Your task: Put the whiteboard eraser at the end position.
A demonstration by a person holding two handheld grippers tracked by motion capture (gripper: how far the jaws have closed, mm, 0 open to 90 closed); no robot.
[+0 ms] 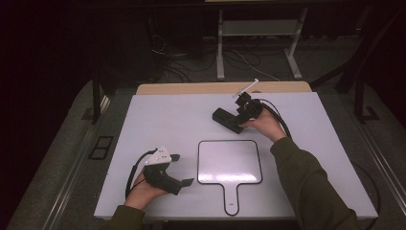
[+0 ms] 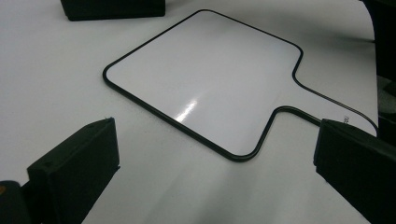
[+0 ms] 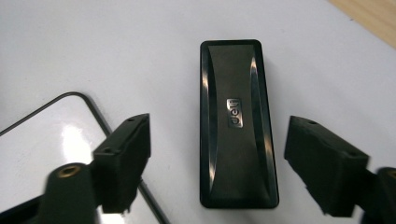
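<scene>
A small white board with a black rim and a handle (image 1: pixel 230 162) lies flat at the table's front middle, with its handle toward the person. A black eraser (image 1: pixel 226 119) lies beyond it, right of centre. My right gripper (image 1: pixel 238 116) hovers over the eraser's right end. In the right gripper view this gripper (image 3: pixel 219 133) is open, one jaw on each side of the eraser (image 3: pixel 238 123) and neither touching it, and a corner of the board (image 3: pixel 42 140) shows at the left. My left gripper (image 1: pixel 182 169) is open just left of the board, holding nothing. Its own view shows the gripper (image 2: pixel 215 140) facing the board (image 2: pixel 205 74), with the eraser (image 2: pixel 112 8) at the top edge.
The white tabletop (image 1: pixel 158 120) has bare room at the left and far right. A wooden strip (image 1: pixel 220 88) runs along its back edge. Behind the table, metal frame legs (image 1: pixel 220 52) and loose cables (image 1: pixel 177 62) lie on a dark floor.
</scene>
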